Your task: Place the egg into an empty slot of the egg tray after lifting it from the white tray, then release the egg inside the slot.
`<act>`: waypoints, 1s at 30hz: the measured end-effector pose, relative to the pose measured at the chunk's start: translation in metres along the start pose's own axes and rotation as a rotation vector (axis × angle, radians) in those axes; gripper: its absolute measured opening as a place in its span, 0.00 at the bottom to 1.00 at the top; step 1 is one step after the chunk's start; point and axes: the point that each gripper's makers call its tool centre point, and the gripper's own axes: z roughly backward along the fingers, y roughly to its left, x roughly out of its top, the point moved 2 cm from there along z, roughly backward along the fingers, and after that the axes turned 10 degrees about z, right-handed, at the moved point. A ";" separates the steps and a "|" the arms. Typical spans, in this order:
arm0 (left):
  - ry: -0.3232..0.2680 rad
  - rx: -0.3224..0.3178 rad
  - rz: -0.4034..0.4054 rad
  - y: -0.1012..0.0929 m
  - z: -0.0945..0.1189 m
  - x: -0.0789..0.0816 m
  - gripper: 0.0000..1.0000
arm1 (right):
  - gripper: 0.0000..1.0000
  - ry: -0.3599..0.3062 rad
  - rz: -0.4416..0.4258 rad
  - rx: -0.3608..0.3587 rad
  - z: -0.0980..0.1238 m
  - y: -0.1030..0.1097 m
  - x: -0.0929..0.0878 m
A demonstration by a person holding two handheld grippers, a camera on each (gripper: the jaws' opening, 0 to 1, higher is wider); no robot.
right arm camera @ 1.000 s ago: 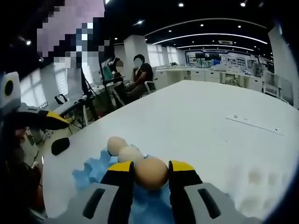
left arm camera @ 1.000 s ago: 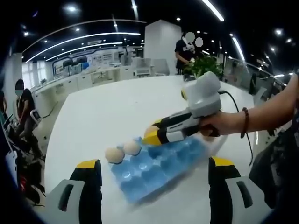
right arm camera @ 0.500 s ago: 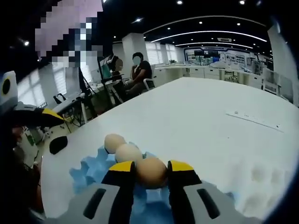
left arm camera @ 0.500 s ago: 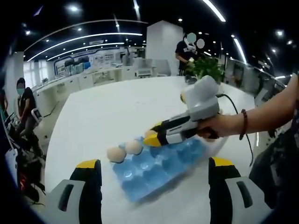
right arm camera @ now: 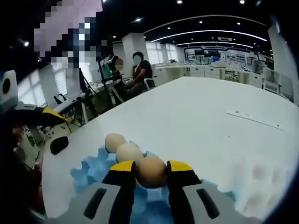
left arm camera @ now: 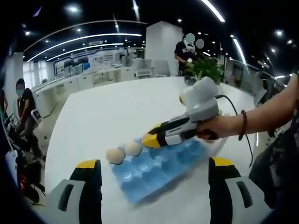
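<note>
The right tongs (right arm camera: 151, 173) grip the egg (right arm camera: 152, 171) low over the blue egg tray (left arm camera: 156, 165), beside two seated eggs (left arm camera: 123, 151), so lifting looks done and only lowering and release remain, while the left tongs (left arm camera: 154, 172) gape empty.

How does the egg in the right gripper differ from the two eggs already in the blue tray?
The held egg is clamped between the right gripper's jaws; the two seated eggs rest free in slots of the blue egg tray. The held egg looks darker and browner, while the seated pair look paler. It sits next in line beside them. All three look alike in shape.
</note>
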 end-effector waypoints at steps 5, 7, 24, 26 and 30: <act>-0.001 -0.002 0.000 -0.001 -0.001 0.000 0.97 | 0.32 0.000 0.015 0.012 0.000 0.003 0.000; -0.002 -0.003 0.001 -0.001 -0.001 0.001 0.97 | 0.40 -0.013 0.014 0.010 0.001 0.002 0.003; -0.015 -0.015 -0.001 -0.006 -0.005 0.005 1.00 | 0.66 -0.039 -0.026 -0.002 0.013 -0.009 0.010; -0.012 -0.014 -0.003 -0.006 -0.005 0.004 1.00 | 0.68 -0.037 -0.026 -0.004 0.014 -0.010 0.010; -0.011 -0.015 -0.006 -0.006 -0.006 0.004 1.00 | 0.73 -0.037 -0.032 -0.002 0.017 -0.011 0.010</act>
